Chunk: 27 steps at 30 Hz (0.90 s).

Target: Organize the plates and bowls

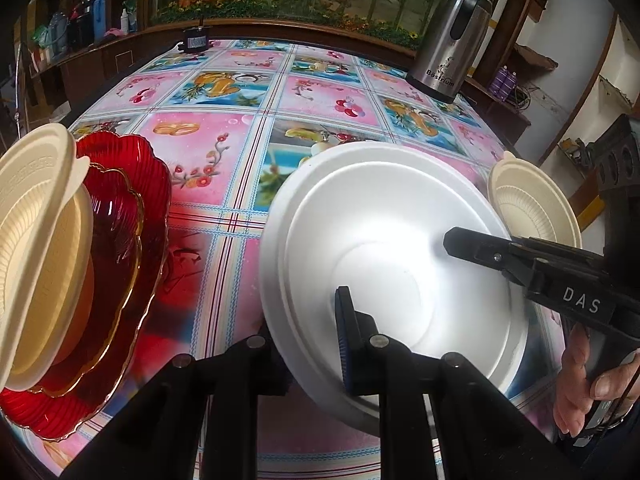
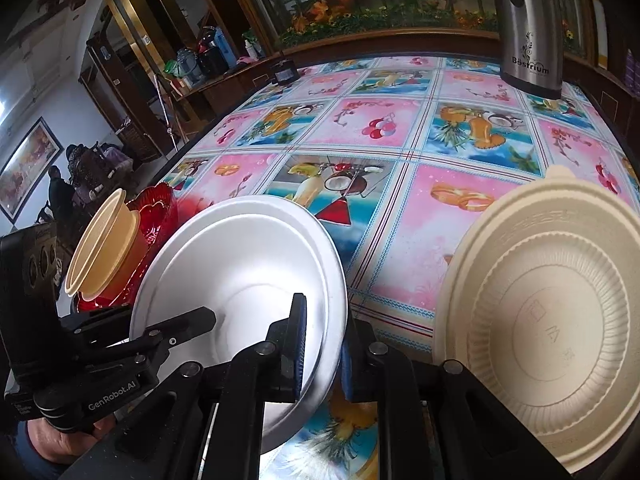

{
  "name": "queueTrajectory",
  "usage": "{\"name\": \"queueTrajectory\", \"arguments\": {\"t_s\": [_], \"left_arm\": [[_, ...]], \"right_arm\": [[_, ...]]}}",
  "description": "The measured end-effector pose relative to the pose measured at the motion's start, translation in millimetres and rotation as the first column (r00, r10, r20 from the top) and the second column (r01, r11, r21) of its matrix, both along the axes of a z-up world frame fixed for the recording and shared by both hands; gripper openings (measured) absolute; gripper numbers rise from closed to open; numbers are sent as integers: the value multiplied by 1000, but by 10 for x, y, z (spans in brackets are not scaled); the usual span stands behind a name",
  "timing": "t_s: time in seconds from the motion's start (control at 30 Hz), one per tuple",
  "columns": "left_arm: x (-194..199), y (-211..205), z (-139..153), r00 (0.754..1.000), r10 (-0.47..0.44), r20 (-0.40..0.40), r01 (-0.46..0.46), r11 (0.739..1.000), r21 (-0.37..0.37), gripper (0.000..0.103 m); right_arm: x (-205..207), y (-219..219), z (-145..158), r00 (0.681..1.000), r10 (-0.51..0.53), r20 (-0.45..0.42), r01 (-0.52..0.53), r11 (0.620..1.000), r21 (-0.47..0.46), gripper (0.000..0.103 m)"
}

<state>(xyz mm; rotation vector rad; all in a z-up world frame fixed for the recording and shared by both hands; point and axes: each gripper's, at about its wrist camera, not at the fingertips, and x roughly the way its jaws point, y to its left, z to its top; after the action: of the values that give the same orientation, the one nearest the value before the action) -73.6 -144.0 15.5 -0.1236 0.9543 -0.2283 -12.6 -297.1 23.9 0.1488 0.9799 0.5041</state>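
A white foam bowl (image 1: 384, 240) (image 2: 240, 264), nested in a second white one, sits at the near middle of the table. My left gripper (image 1: 328, 340) (image 2: 204, 316) is shut on its near left rim; one blue-padded finger shows inside and the other is hidden beneath. My right gripper (image 2: 324, 354) (image 1: 460, 245) is shut on the opposite rim. A red glass plate (image 1: 132, 216) (image 2: 158, 208) at the left holds stacked cream bowls (image 1: 44, 240) (image 2: 102, 244). Another cream bowl (image 1: 536, 204) (image 2: 548, 320) stands alone to the right.
A steel thermos jug (image 1: 452, 40) (image 2: 528, 32) stands at the far right of the fruit-patterned tablecloth (image 1: 248, 92). A small black device (image 1: 195, 42) sits at the far edge. A person's hand (image 1: 580, 392) grasps the right gripper's handle. Wooden shelving surrounds the table.
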Motion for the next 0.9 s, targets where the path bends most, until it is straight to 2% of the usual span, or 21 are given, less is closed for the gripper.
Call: {"name": "queueTrajectory", "arguments": {"t_s": [0.1, 0.23, 0.6, 0.9], "left_arm": [[-1, -7, -6, 1000, 0, -1, 0, 1000, -2, 16], [-11, -22, 5, 1000, -16, -1, 16, 999, -27, 21], [-52, -44, 83, 999, -12, 39, 11, 1000, 24, 21], [-65, -54, 86, 999, -13, 39, 12, 1000, 27, 21]], "right_arm": [[-4, 1, 11, 1000, -1, 4, 1, 1000, 2, 15], [-13, -7, 17, 1000, -7, 5, 7, 1000, 1, 15], [-32, -20, 49, 1000, -7, 9, 6, 1000, 20, 15], [-33, -28, 64, 1000, -8, 11, 8, 999, 33, 15]]}}
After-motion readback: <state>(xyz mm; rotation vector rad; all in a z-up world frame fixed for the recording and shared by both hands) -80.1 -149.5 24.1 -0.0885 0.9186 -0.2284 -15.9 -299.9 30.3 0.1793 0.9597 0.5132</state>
